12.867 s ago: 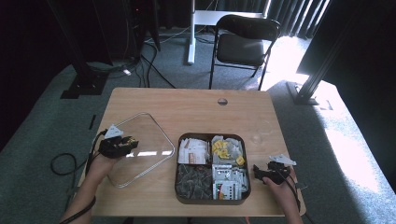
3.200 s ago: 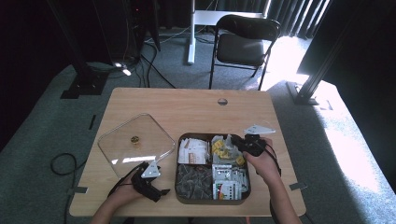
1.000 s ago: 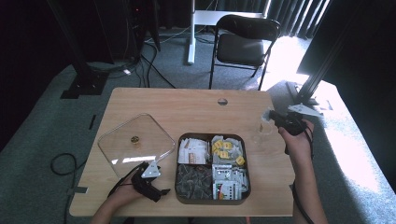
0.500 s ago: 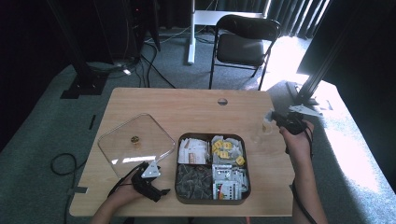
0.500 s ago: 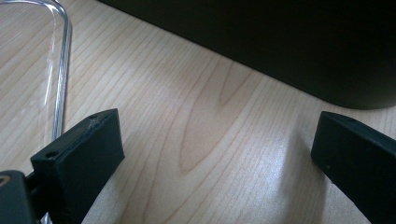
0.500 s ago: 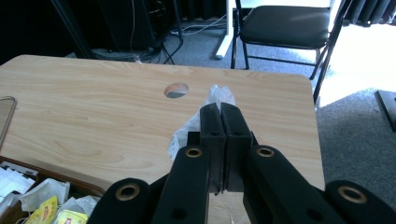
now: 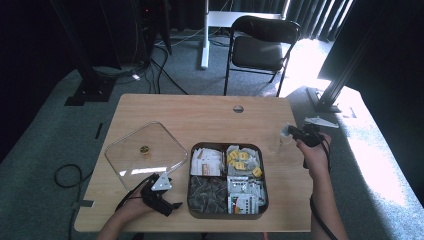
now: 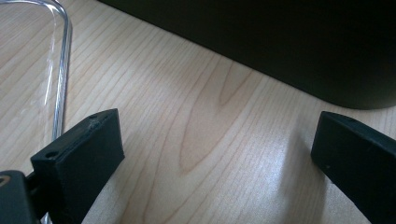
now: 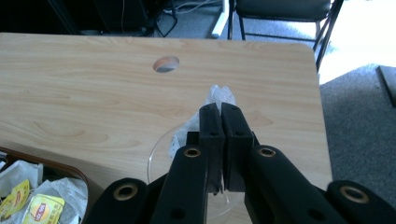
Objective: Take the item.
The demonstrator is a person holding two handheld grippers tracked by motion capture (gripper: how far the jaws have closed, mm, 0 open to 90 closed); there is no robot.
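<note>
- The pale wooden table [image 7: 200, 112] carries the whole job, and on it sits the dark, rounded-square compartment tray [image 7: 189, 170], packed with tea bags and sachets in every section.
- The clear plastic tray lid [image 7: 145, 152] lies flat to the tray's left, so the box is open; that step looks done.
- The clear drinking glass [image 7: 285, 142] stands right of the tray, near the table's edge.
- The right gripper [image 9: 222, 109] hangs over the glass's rim, jaws clenched on a white tea bag [image 9: 219, 95], by the look of it; the drop into the glass is what's left.
- The left gripper [image 7: 165, 197] rests beside the lid's near corner, jaws spread wide with nothing between them.
</note>
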